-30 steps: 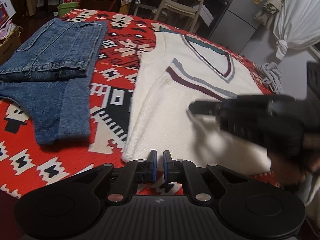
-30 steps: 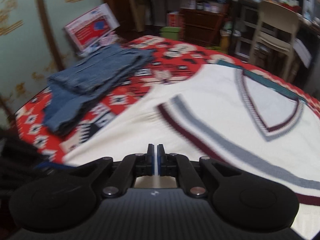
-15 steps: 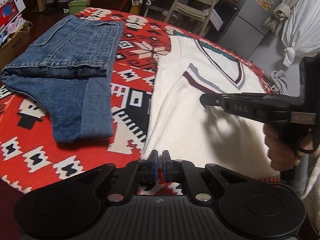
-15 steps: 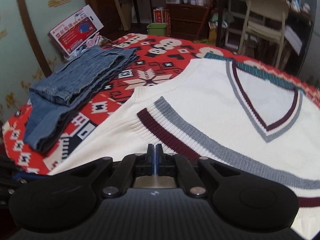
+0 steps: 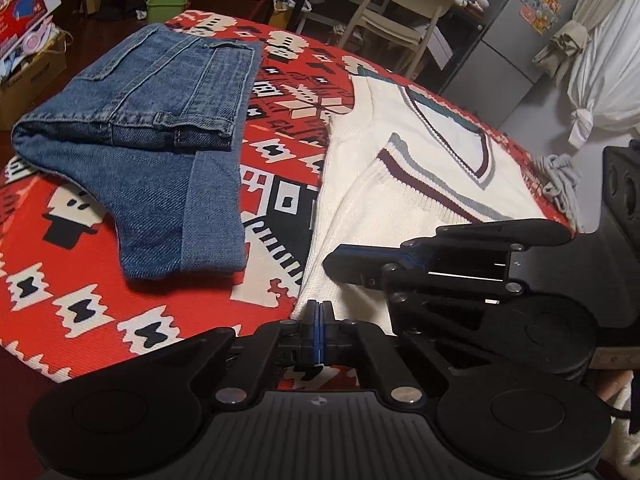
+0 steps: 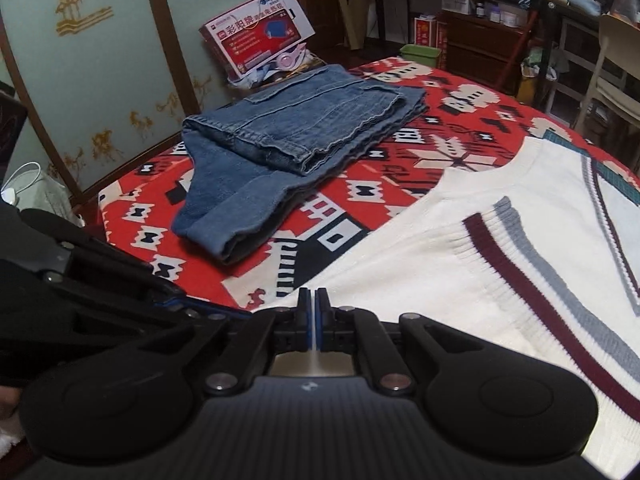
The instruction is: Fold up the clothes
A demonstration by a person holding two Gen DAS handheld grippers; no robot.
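Red patterned cloth, chair, fridge, green bin, printed box, curtain

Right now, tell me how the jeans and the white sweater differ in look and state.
The jeans are blue denim, plain; the white sweater is cream knit with maroon and grey stripes. The jeans are folded into a layered stack; the sweater lies spread wide with only a sleeve laid across its front. Both rest on the red patterned cloth, side by side, held by neither gripper.
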